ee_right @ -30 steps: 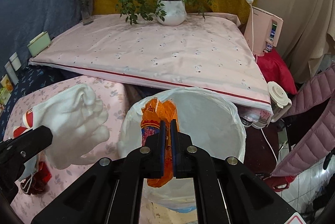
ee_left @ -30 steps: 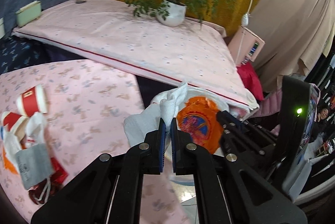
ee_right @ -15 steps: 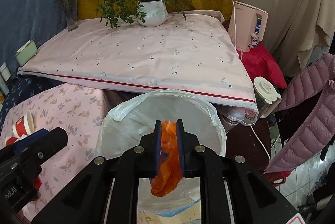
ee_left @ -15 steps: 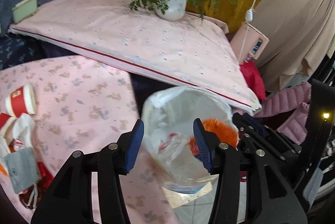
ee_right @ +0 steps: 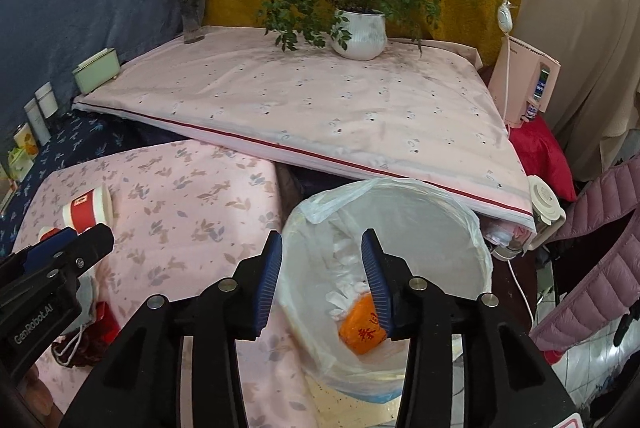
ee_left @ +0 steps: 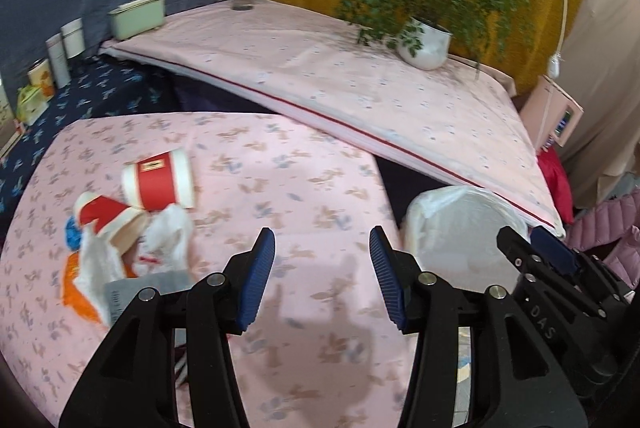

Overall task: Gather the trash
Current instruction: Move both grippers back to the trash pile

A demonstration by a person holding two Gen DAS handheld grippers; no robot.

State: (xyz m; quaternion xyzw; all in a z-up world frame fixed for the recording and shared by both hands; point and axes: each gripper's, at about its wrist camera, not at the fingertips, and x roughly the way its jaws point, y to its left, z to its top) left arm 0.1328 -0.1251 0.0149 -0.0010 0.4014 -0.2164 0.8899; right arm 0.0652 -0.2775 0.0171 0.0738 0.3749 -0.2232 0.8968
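Orange wrapper point(ee_right: 362, 332) lies in bin point(ee_right: 460, 211); right claw point(ee_right: 322, 280) empty, spread.

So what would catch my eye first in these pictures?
Probably the white-lined trash bin beside the pink floral table, with an orange wrapper lying inside. Then the red paper cup tipped over on that table, beside a heap of crumpled trash.

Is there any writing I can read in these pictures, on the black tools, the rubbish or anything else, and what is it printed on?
"GenRobot.AI": white letters on the left hand-held gripper, seen in the right view.
"DAS": pale letters on the right hand-held gripper, seen in the left view.
Red characters on the orange wrapper in the bin: too blurred to read.
Label on the red paper cup: too small to read.
Print on the grey pouch: unreadable.
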